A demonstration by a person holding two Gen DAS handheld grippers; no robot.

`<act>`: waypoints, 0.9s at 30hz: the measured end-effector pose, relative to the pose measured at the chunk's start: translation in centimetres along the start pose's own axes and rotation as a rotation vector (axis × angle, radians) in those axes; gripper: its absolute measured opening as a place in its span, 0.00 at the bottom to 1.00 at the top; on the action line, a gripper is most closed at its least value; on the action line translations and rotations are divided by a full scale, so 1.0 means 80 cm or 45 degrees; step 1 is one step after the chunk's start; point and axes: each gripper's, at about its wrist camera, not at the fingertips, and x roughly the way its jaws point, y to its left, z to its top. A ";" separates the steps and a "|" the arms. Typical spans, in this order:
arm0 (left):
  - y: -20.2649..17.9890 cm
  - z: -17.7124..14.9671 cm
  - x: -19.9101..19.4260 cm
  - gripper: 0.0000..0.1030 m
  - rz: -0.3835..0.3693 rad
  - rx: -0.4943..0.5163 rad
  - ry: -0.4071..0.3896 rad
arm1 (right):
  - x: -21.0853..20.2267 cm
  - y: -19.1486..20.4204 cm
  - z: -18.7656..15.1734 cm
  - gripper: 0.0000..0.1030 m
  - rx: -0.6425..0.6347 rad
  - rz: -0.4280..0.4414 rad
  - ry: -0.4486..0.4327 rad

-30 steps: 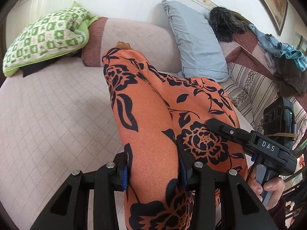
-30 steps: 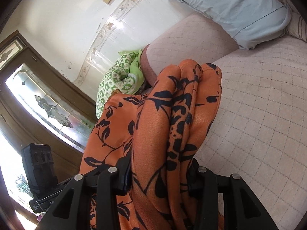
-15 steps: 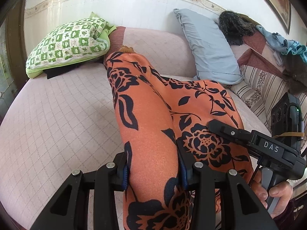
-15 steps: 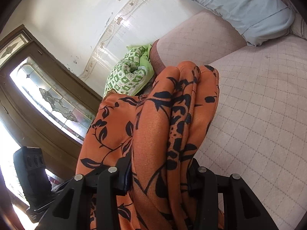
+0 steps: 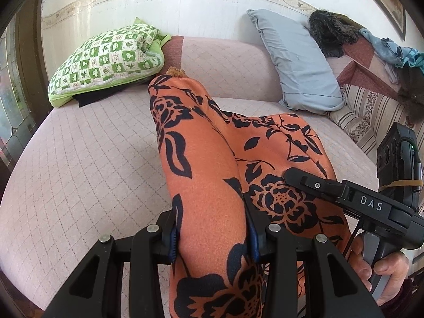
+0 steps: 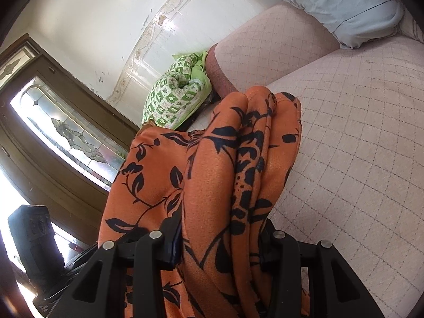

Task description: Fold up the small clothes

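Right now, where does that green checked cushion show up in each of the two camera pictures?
Left wrist view: the green checked cushion lies upper left, against the sofa back, beyond the orange flowered cloth.
Right wrist view: the same cushion sits centre, slightly left, just above the cloth's bunched top, beside the door.
Shared landmark: the pale blue pillow, upper right in both.

A lived-in home sitting room: a pink quilted sofa (image 5: 79, 159) carries a green checked cushion (image 5: 108, 58) at its far end, a pale blue pillow (image 5: 299, 61) against its backrest, and a stained-glass door (image 6: 66, 132) beyond its end.
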 end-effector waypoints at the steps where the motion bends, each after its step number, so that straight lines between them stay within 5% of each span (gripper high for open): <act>1: 0.001 -0.001 0.002 0.41 0.001 -0.004 0.010 | 0.001 -0.001 -0.001 0.42 0.000 -0.003 0.005; 22: 0.039 -0.040 0.085 0.41 0.017 -0.121 0.322 | 0.082 -0.044 -0.017 0.42 0.057 -0.137 0.252; 27: 0.047 -0.044 0.093 0.49 0.046 -0.134 0.353 | 0.092 -0.043 -0.014 0.44 0.028 -0.171 0.271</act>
